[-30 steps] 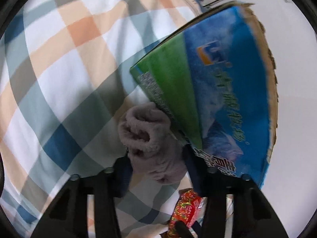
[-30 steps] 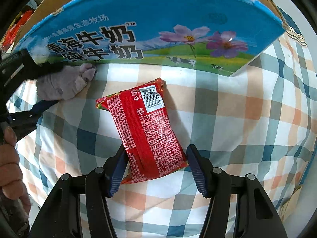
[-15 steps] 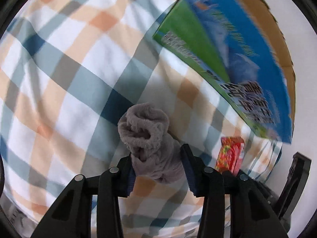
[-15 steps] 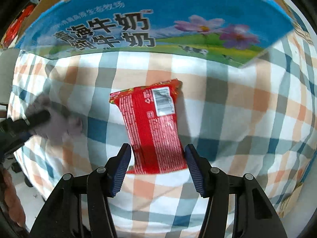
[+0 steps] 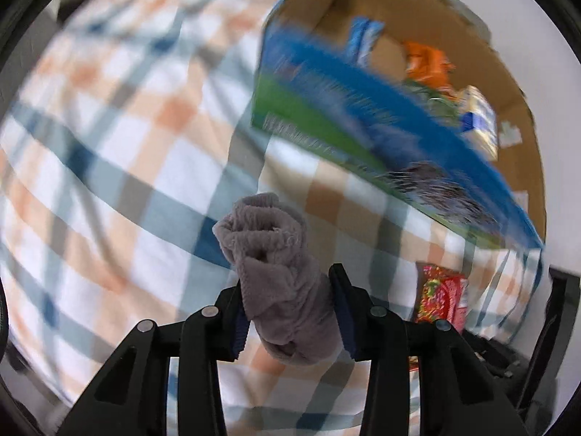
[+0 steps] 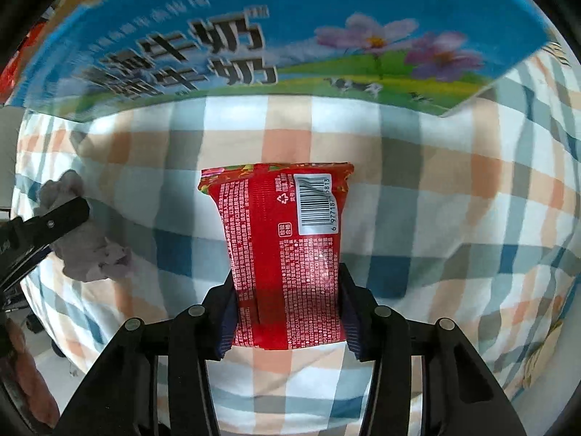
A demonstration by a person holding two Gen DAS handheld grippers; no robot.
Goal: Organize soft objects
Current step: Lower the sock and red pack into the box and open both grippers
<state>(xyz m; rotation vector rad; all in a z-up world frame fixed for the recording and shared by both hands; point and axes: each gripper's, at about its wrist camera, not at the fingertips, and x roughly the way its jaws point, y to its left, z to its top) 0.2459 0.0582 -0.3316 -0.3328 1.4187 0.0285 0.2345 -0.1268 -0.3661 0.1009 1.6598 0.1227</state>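
Left wrist view: my left gripper [image 5: 287,312] is closed onto a grey fuzzy sock [image 5: 279,279], rolled into a bundle, both pads pressed into its sides. The sock's free end sticks forward past the fingertips, above the checked bedspread [image 5: 109,152]. Picture is motion-blurred. Ahead and to the right, an open cardboard box [image 5: 417,29] with a blue and green printed side sits on the bedspread; inside I make out an orange packet [image 5: 426,63] and a blue and white packet [image 5: 365,38], other contents too smeared to name. A red snack bag [image 5: 441,298] shows low at right, near the bedspread's right edge.

Right wrist view: my right gripper [image 6: 287,312] has its jaws shut on the lower half of the red snack bag [image 6: 283,247], barcode side up, upper half standing clear over the bedspread [image 6: 435,218]. Whether the bag touches the cloth, cannot tell. The box's printed side [image 6: 290,36] fills the top. At the left edge, my left gripper [image 6: 47,223] with the sock [image 6: 87,250] in its grip.
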